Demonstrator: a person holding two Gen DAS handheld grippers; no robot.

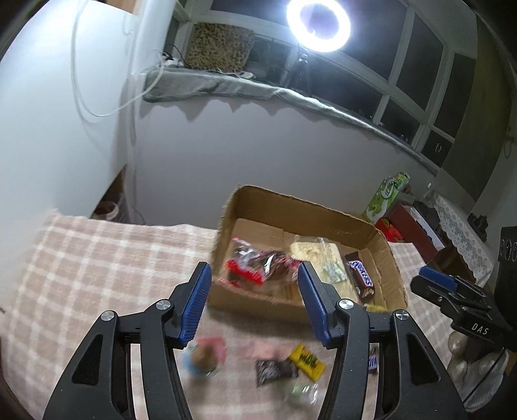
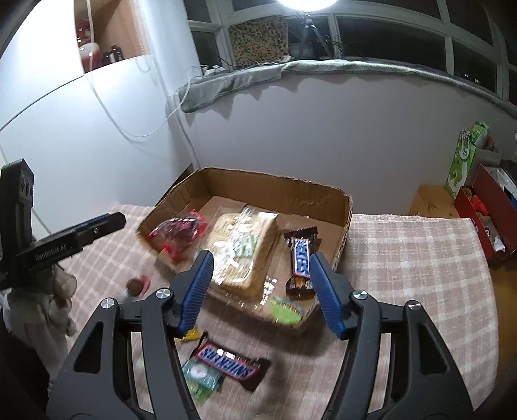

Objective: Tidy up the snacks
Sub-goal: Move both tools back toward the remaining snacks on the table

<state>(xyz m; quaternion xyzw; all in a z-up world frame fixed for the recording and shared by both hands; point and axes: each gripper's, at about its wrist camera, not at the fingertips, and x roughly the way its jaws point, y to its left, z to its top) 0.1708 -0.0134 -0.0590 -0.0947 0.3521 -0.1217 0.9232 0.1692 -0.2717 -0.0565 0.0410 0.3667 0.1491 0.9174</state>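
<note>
A shallow cardboard box (image 1: 290, 200) (image 2: 258, 181) sits on a pink checked cloth. Inside lie a red snack packet (image 1: 255, 263) (image 2: 177, 234), a clear pack of crackers (image 1: 318, 255) (image 2: 242, 248), a Snickers bar (image 1: 362, 274) (image 2: 300, 255) and a small green packet (image 2: 286, 310). My left gripper (image 1: 253, 297) is open and empty, above the box's near wall. My right gripper (image 2: 261, 287) is open and empty over the box's front edge. Loose snacks lie in front of the box: a Snickers bar (image 2: 226, 362), a green packet (image 2: 200, 379), a yellow packet (image 1: 305, 362), a dark packet (image 1: 273, 371), a pink-wrapped sweet (image 1: 203, 355).
The checked cloth (image 2: 420, 258) covers the table to both sides. A red box (image 2: 484, 213) and a green carton (image 2: 465, 155) stand off the right edge. A grey wall and window ledge (image 1: 258, 87) rise behind the box. A ring light (image 1: 318, 24) glares above.
</note>
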